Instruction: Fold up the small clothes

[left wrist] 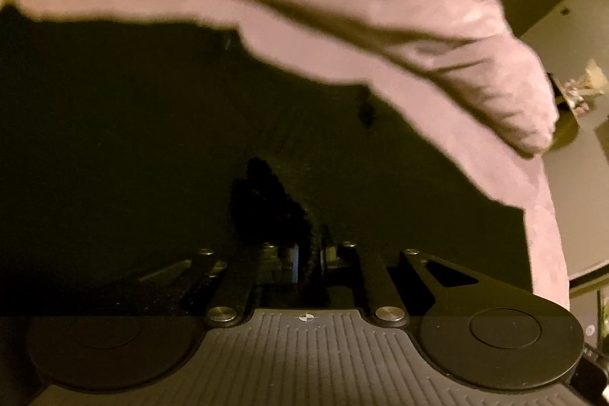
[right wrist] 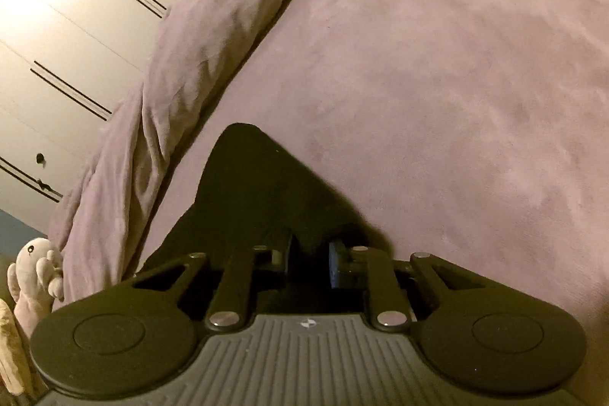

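I have both grippers on the same piece: a small black, soft-knit garment (right wrist: 262,193) lying on the mauve plush bedspread (right wrist: 437,82). In the right wrist view my right gripper (right wrist: 310,259) is clenched on the near edge of the cloth, which bunches up between the jaws and runs away from me to a rounded point on the bed. In the left wrist view the left gripper (left wrist: 308,261) is pinched tight too, with a thin fuzzy ridge of the same black fabric (left wrist: 152,124) caught between the jaws; the rest of it spreads wide and dark across that view, too dim to read any crease.

By my reckoning the fold is only starting — two edges are gripped, nothing is laid over yet, and I see no finished pile anywhere. What is left is to carry the held edge across, set it down flat and smooth it.

A rolled ridge of the bedspread (right wrist: 182,75) lies to the far left, with white wardrobe doors (right wrist: 64,25) beyond.
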Motion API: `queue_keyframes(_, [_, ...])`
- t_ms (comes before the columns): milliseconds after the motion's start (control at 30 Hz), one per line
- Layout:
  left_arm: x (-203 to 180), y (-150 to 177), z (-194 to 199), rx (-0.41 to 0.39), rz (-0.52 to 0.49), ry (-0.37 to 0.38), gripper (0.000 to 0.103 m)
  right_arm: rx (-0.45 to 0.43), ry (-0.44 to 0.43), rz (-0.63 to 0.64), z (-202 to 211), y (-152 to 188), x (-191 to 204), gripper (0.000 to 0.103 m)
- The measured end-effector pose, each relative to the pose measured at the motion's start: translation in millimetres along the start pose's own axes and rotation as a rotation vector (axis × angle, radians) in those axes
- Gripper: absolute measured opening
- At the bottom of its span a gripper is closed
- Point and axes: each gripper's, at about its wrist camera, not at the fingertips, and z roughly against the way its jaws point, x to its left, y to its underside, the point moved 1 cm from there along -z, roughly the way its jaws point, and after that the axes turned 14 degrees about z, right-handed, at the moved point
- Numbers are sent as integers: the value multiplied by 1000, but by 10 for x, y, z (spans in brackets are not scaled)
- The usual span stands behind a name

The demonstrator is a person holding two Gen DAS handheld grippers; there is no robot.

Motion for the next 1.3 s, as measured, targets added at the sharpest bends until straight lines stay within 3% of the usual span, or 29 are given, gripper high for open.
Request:
queue_keyframes(133, [-38, -110, 289, -78, -52, 26, 11, -5, -58, 108, 82, 32, 239, 15])
queue_keyframes(333, [223, -295, 546, -154, -93, -61, 11, 59, -90, 192, 14, 206, 519, 25])
queue_keyframes(533, [541, -254, 407, -100, -69, -144, 11, 55, -76, 45, -79, 203, 414, 25])
queue_keyframes(767, [645, -246, 273, -89, -72, -152, 11, 44, -91, -233, -206, 218, 49, 25])
queue_keyframes(833, [640, -260, 295, -96, -70, -148, 11, 39, -83, -243, -194, 244, 31, 22])
queue_keyframes(933, [611, -289, 345, -132, -94, -151, 11, 25, -7, -47, -148, 258, 279, 14])
queue_keyframes(1033, [609, -324, 379, -155, -103, -161, 11, 29, 58, 146, -161, 312, 503, 14])
queue_keyframes(1133, [680, -317, 280, -124, -94, -195, 12, 65, 153, 339, -268, 383, 654, 14])
queue_keyframes(1267, [661, -220, 174, -127, -177, -244, 21, 68, 234, 551, -379, 490, 829, 13])
queue_keyframes(1300, [647, -218, 177, -119, -189, -243, 30, 70, 248, 582, -371, 501, 862, 13])
